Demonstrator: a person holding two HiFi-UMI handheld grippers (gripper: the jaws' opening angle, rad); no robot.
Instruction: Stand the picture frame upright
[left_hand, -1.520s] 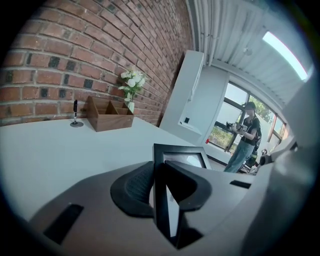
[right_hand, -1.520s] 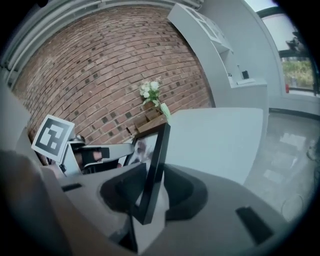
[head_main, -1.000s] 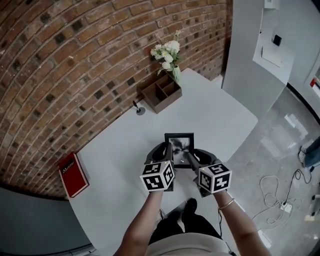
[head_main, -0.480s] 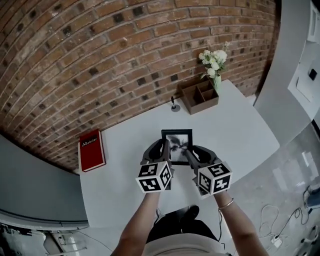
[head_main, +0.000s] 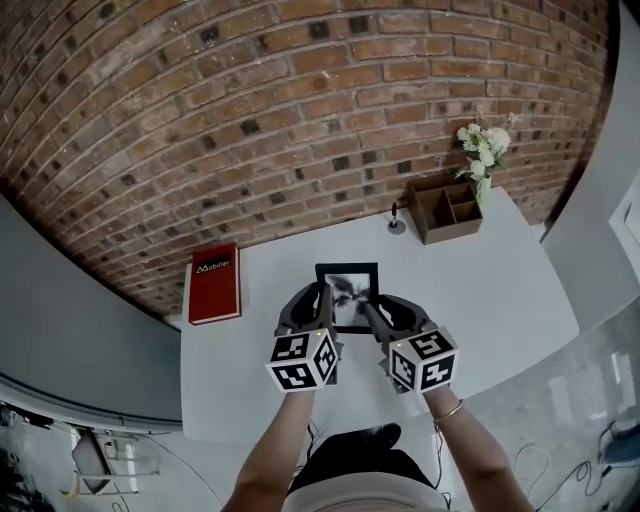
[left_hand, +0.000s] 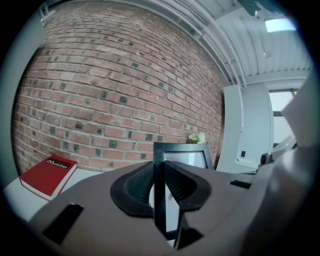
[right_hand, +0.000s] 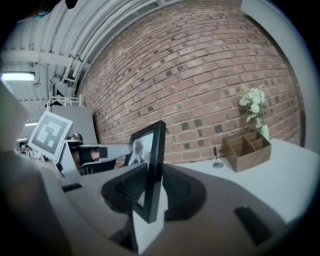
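A black picture frame (head_main: 347, 295) with a grey photo is held over the white table (head_main: 480, 290), gripped from both sides. My left gripper (head_main: 322, 310) is shut on its left edge, and in the left gripper view the frame (left_hand: 161, 190) stands edge-on between the pads. My right gripper (head_main: 372, 312) is shut on the right edge; the right gripper view shows the frame (right_hand: 152, 170) tilted, its lower corner pinched between the pads. The frame's back stand is hidden.
A red book (head_main: 214, 283) lies at the table's left by the brick wall. At the back right stand a wooden organiser (head_main: 446, 208), a vase of white flowers (head_main: 482, 150) and a small pen stand (head_main: 396, 222). The table's front edge is just below the grippers.
The head view has swung so the table and wall shifted right to left in the picture. Both grippers keep the same hold on the frame.
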